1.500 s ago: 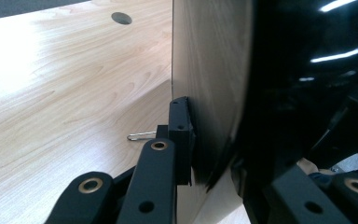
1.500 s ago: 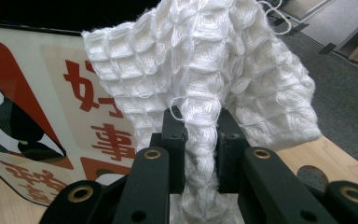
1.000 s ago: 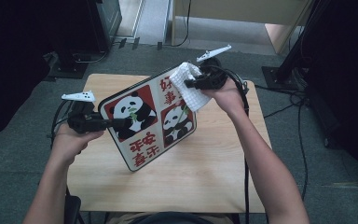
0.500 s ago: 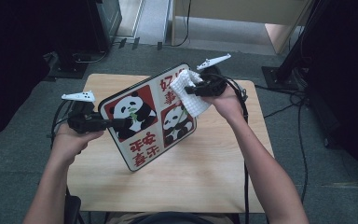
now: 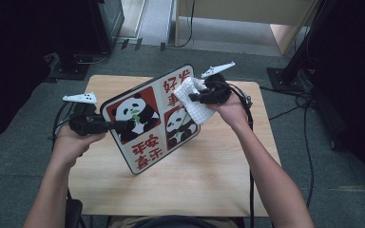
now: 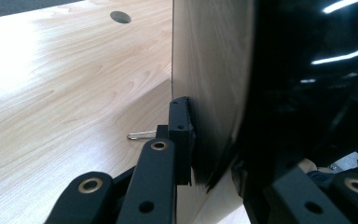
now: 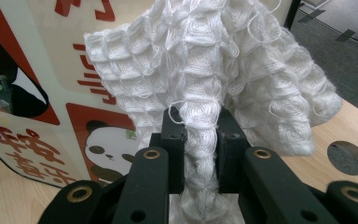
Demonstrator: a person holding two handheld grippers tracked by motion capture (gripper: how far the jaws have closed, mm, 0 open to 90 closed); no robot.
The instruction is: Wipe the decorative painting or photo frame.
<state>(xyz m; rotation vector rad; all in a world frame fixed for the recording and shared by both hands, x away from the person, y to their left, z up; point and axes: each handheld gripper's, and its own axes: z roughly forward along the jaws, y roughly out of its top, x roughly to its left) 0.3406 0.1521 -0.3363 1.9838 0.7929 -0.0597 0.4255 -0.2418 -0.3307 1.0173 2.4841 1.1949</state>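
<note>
At 9 o'clock of the table (image 5: 218, 185), the left gripper (image 5: 123, 125) has its jaws pinching the left edge of the panda board (image 5: 147, 118), which stands tilted on its lower corner near the table's middle. In the left gripper view the left gripper (image 6: 205, 144) clamps the thin panel edge-on: a pale wood-grain back on one side, a glossy black face with light streaks on the other. A small metal clip (image 6: 142, 135) lies on the table just past the jaws, and a round cable hole (image 6: 120, 17) sits toward 11 o'clock.

The board is a rounded rectangle with a dark rim, smooth and shiny, printed with two pandas on red squares and red characters on cream.

At 1 o'clock, the right gripper (image 5: 190, 98) has its jaws pressed on a bunched fold of the white cloth (image 5: 195, 102), which rests against the board's upper right part. In the right gripper view the white cloth (image 7: 205, 60) is a soft waffle weave with loose threads, draping over the right gripper (image 7: 200, 154) and hiding part of the panda board (image 7: 51, 93). A second cable hole (image 7: 347, 157) shows at 3 o'clock.

Around the table lies grey carpet (image 5: 38, 123) with black cables (image 5: 304, 118).
</note>
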